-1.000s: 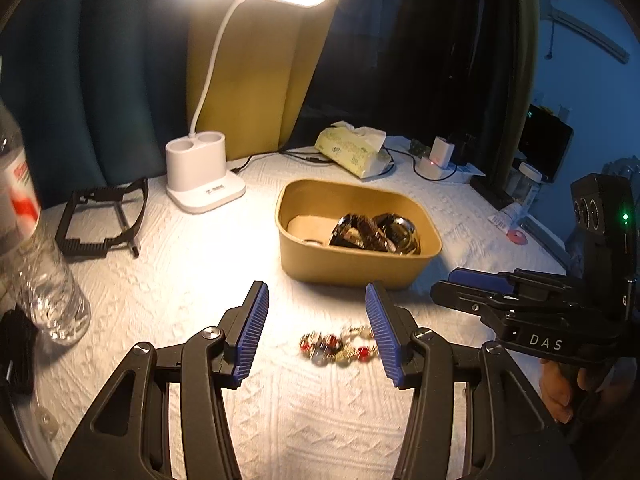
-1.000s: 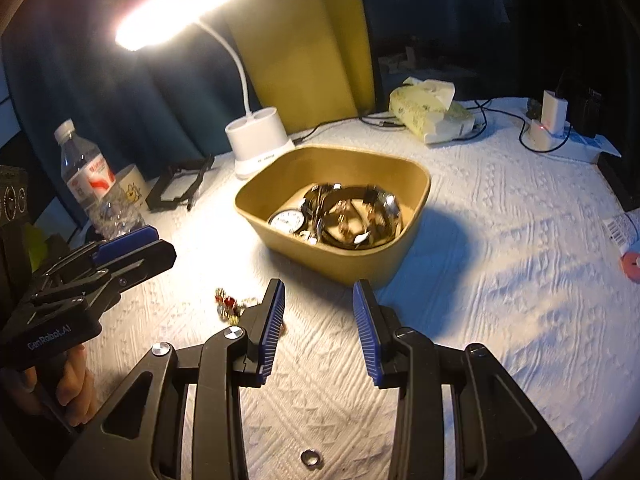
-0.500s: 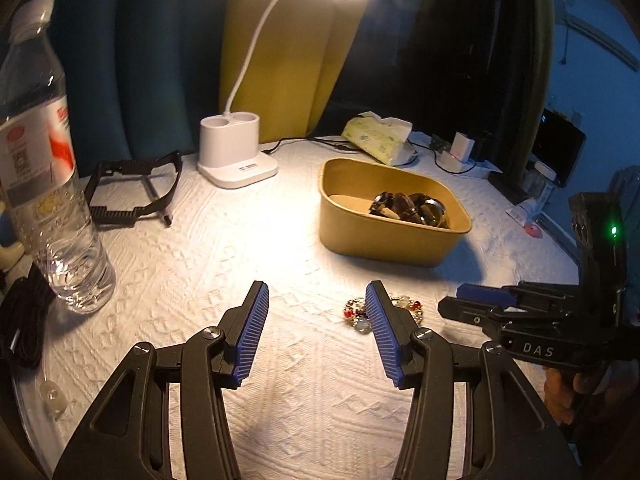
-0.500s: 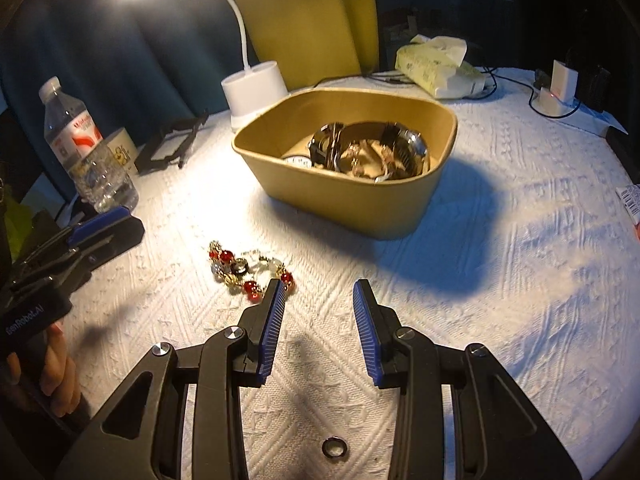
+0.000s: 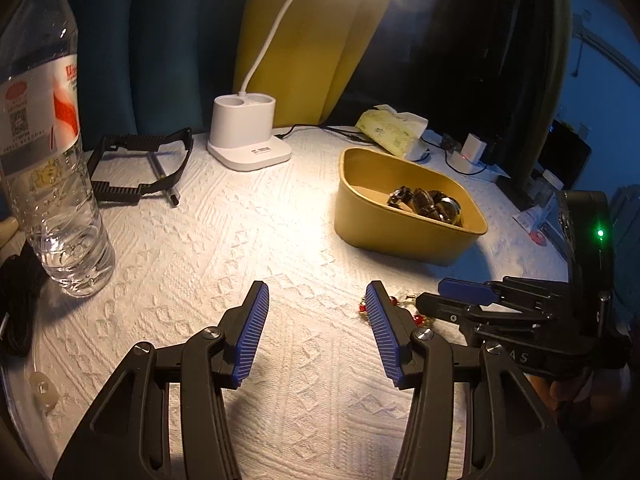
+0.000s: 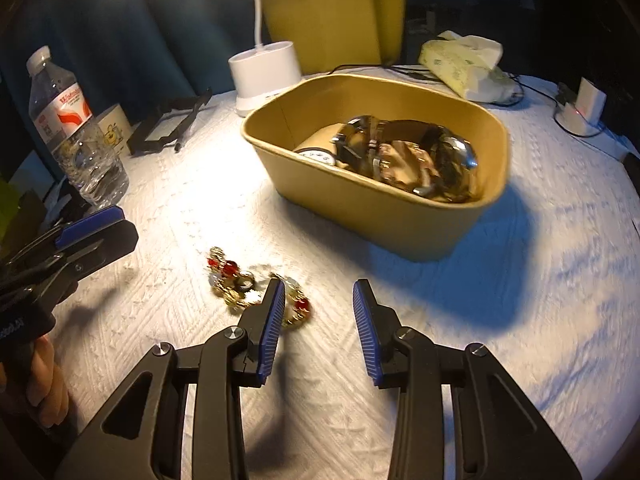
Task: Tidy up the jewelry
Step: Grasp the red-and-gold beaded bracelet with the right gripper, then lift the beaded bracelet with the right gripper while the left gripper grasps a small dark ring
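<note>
Both claws hang empty and parted over the desk: my left claw (image 5: 316,332) stands fairly wide with bare cloth between its blue ribbed pads, my right claw (image 6: 318,322) narrower and equally empty.

Largest first — the white textured cloth on the desk (image 5: 224,240), then the tan rounded paper tub (image 6: 372,204), which already holds several watches and bangles. Beside it lies the gold-linked bracelet with red beads (image 6: 244,288), loose on the cloth, just left of my right claw's left pad and partly behind it; in the left view only a few red beads show past the right pad.

Over the last second both claws have sunk and moved in, so the tub and bracelet loom nearer in my right view while my left view has swung off toward the clear plastic water bottle (image 5: 48,152). Neither opening has changed. I judge the right claw is lining up the pickup; it needs to shift left to straddle the bracelet.

Readable writing is scarce — the bottle's red-and-white label is too blurred, and the right claw's body shows only "AS".
</note>
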The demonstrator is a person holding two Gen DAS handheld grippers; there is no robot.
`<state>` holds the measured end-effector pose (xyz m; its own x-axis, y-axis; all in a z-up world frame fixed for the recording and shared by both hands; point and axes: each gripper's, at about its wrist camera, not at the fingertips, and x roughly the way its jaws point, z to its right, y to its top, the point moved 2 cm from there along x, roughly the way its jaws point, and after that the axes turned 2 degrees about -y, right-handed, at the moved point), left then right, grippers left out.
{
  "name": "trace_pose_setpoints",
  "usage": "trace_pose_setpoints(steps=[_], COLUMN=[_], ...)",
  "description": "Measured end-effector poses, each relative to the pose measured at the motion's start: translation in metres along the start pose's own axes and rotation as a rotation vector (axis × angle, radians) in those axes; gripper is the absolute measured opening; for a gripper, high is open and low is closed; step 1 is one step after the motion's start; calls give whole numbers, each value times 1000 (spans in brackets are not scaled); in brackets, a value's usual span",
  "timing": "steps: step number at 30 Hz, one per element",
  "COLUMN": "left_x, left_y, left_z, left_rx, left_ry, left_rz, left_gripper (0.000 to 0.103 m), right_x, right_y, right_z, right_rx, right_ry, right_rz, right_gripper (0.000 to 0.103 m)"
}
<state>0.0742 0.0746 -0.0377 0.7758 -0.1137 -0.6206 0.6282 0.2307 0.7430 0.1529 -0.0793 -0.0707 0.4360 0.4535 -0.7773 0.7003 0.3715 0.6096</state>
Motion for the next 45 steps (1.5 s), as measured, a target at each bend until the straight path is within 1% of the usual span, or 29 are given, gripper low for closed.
trace_pose_setpoints(steps=[2,3,4,5,6,11,17,21,26,30,35,38,45], left_x=[1,2,2,3,3,2,0,0,-3,-5,6,18,37], left_y=[0,0,0,0,0,0,0,0,0,-1,-5,-9,-8], left_z=[-3,-5,-5,-6,-6,-3,1,6,14,25,38,42,46], left_rx=[-12,-17,-20,-22,-22,-11,10,28,48,82,129,134,130], left_ry=[2,2,3,3,4,5,15,19,21,23,51,65,65], left_rz=[-5,-6,-8,-10,-11,-8,0,0,-1,-4,-56,-99,-143], left_gripper=[53,53,53,53,53,53,53,53,53,53,53,53,53], right_x=[2,3,4,5,5,-2,-35,-54,-72,-81,-83,-82,-73], right_y=[2,2,2,3,2,-1,0,0,-5,-11,-18,-19,-19], right_z=[-8,-12,-15,-18,-19,-19,-25,-29,-24,-12,4,12,33], right_rx=[-29,-47,-64,-74,-78,-91,-115,-135,-121,-94,-56,-38,2], right_ry=[11,3,-4,0,-5,8,26,31,23,11,9,15,37], right_rz=[-4,-1,2,-1,-2,9,109,151,182,195,198,199,194], right_gripper=[35,35,29,11,10,10,10,10,10,10,10,10,10])
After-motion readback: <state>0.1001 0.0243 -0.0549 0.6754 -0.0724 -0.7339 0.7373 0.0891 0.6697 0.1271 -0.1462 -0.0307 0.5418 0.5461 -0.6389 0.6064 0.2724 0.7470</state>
